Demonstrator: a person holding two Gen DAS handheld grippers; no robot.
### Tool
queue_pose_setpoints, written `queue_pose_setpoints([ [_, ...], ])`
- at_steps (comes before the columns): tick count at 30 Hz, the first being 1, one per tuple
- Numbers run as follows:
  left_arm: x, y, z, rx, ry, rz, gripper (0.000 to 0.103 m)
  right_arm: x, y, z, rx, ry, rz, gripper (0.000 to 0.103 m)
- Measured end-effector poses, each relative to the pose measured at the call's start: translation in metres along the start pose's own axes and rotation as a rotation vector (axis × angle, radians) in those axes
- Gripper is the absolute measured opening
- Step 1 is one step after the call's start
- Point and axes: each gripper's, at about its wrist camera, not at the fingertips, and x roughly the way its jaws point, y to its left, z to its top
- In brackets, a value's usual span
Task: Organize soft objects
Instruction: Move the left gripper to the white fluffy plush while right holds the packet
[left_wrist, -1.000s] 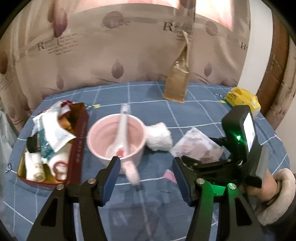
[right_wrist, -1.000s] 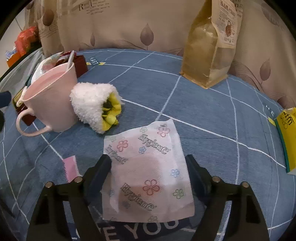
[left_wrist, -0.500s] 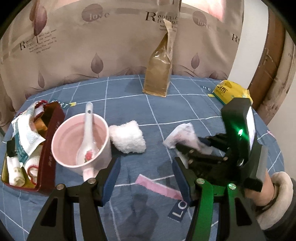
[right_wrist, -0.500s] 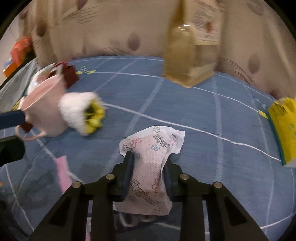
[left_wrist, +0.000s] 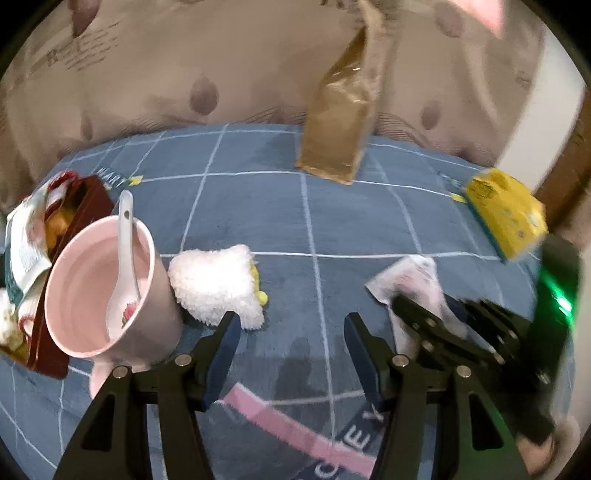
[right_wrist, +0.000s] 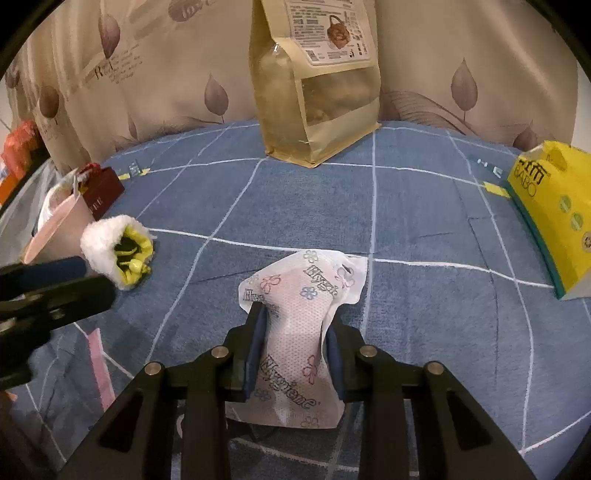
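My right gripper (right_wrist: 295, 325) is shut on a white tissue pack (right_wrist: 299, 317) printed with small flowers, which bulges up between the pads, lifted off the blue cloth. The left wrist view shows that same tissue pack (left_wrist: 410, 280) at the right, in the right gripper (left_wrist: 417, 314). My left gripper (left_wrist: 291, 332) stands open with nothing between its fingers, just in front of a fluffy white sock roll (left_wrist: 218, 284) with a yellow inside. The sock roll (right_wrist: 114, 247) lies left of the tissue pack, beside the pink mug.
A pink mug (left_wrist: 99, 291) with a white spoon (left_wrist: 123, 254) stands at the left, against a dark red box (left_wrist: 55, 310) stuffed with packets. A brown paper pouch (right_wrist: 314, 81) stands at the back. A yellow carton (right_wrist: 554, 218) lies at the right. Patterned curtain behind.
The right gripper closed on the flat tissue pack, crumpled it and carried it to the right. The left gripper moved right, from over the mug toward the sock roll, staying open.
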Motion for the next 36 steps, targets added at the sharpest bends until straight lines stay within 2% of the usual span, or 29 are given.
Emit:
queue_pose_setpoints([
  [4, 0.015, -0.001, 0.006, -0.058, 0.017, 0.037, 0.060, 0.001, 0.000, 0.000, 0.004, -0.001, 0.005, 0.028],
  [11, 0.035, 0.002, 0.016, -0.101, 0.012, 0.072, 0.060, 0.001, -0.002, 0.001, 0.008, -0.002, 0.011, 0.028],
  [17, 0.040, -0.004, 0.022, -0.095, -0.002, 0.054, 0.058, 0.002, -0.003, 0.001, 0.009, -0.002, 0.010, 0.028],
  [18, 0.041, -0.004, 0.022, -0.091, -0.004, 0.057, 0.048, 0.002, -0.003, 0.001, 0.008, -0.002, 0.009, 0.028],
  [23, 0.043, -0.002, 0.022, -0.089, -0.002, 0.087, 0.020, 0.002, -0.002, 0.000, 0.003, -0.002, 0.002, 0.029],
  [24, 0.043, -0.002, 0.022, -0.086, -0.003, 0.100, 0.018, 0.002, -0.002, 0.001, 0.003, -0.002, 0.002, 0.029],
  [32, 0.044, -0.009, 0.018, -0.069, -0.009, 0.138, 0.009, 0.002, -0.001, 0.000, 0.001, -0.002, 0.000, 0.029],
  [36, 0.044, -0.014, 0.017, -0.061, -0.007, 0.157, 0.009, 0.002, -0.001, 0.000, 0.001, -0.002, -0.001, 0.029],
])
